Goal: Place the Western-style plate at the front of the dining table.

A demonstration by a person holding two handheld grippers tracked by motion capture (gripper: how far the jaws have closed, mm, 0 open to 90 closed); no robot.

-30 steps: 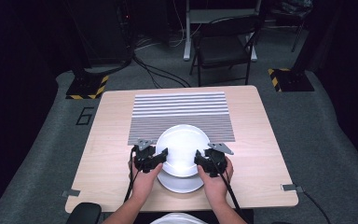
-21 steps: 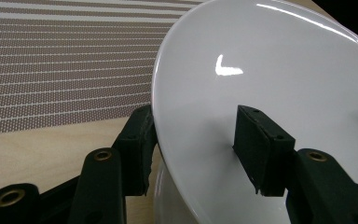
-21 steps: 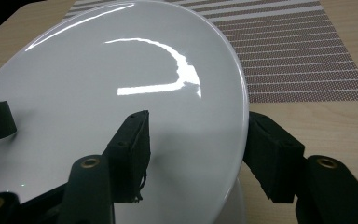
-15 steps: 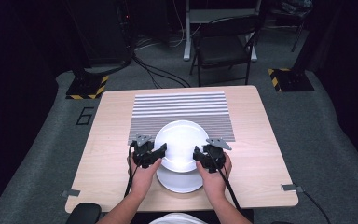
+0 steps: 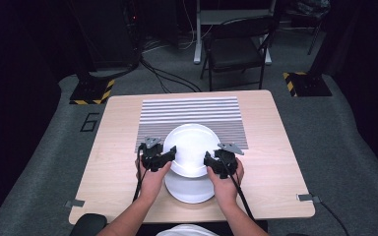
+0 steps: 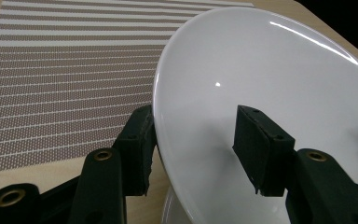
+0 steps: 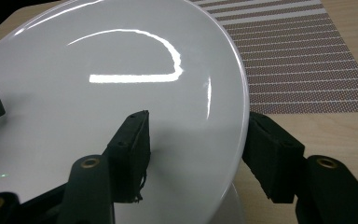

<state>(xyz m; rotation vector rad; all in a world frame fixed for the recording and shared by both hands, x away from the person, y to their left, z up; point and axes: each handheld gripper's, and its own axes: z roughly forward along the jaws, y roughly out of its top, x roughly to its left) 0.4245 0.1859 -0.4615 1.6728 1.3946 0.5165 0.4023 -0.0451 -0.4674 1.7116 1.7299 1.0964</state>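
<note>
White upper plate (image 5: 192,147) hides lower plate (image 5: 191,189) partly, high view.

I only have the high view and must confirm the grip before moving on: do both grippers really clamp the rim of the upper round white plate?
Observer: Yes for the left. The left gripper has one jaw under the rim of the upper round white plate and one on its top face.
Operator: And the right?
Observer: The right gripper straddles the rim too, one jaw on the glossy face and one beneath.
Operator: Is it clear of the other plate?
Observer: The lower white plate peeks out below the held rim. I cannot tell whether they touch.
</note>
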